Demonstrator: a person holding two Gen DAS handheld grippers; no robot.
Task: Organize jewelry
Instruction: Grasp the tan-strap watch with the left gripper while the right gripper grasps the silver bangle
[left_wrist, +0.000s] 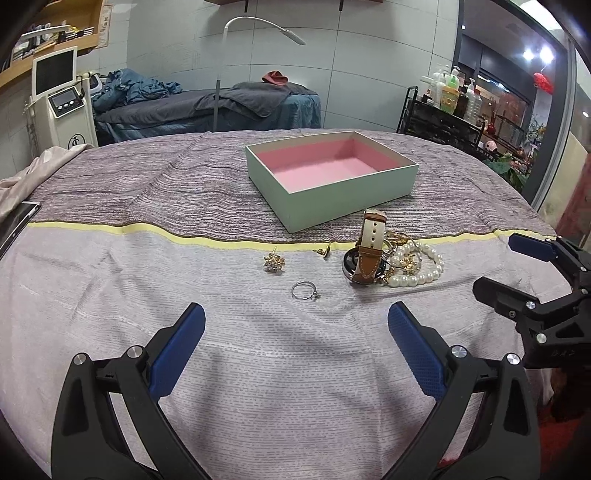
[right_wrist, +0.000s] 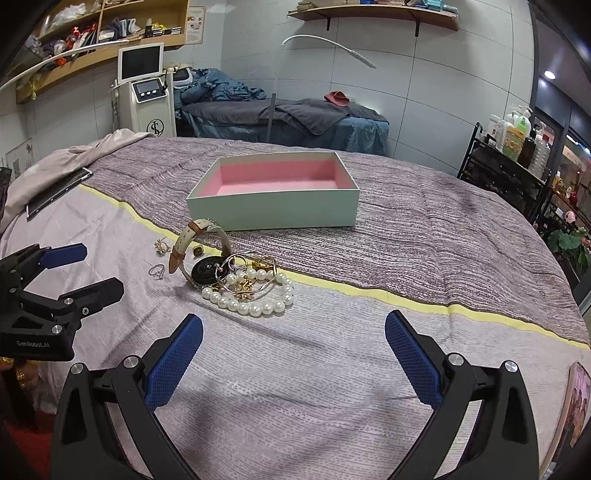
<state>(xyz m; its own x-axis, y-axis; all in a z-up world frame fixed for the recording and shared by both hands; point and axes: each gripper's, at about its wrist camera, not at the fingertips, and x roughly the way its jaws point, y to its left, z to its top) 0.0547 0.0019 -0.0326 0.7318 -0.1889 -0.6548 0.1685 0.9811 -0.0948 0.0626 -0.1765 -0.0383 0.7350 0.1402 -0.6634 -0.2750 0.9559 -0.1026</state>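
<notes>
My left gripper (left_wrist: 295, 325) hangs over bare lilac cloth (left_wrist: 277, 387) with its fingers spread wide and nothing between them; my right gripper (right_wrist: 293, 332) is likewise released and empty, off to the side with clear cloth beneath it. Just ahead of the left fingers lies a thin silver ring (left_wrist: 304, 290) on its own. Beyond it, a gold flower earring (left_wrist: 274, 263) and a smaller gold stud (left_wrist: 324, 251) sit apart from each other near the yellow stripe (left_wrist: 147, 230). To the right, things crowd together: a watch (left_wrist: 364, 254) with a tan strap arching up, touching a pearl bracelet (right_wrist: 251, 302) tangled with gold and silver pieces I can't tell apart. Past the stripe stands the open mint box (left_wrist: 343, 192), pink inside and empty, with free cloth on every side. A tablet (right_wrist: 59, 194) lies at the far left edge. Behind are a treatment bed (right_wrist: 288, 118) and a bottle rack (right_wrist: 513, 162).
</notes>
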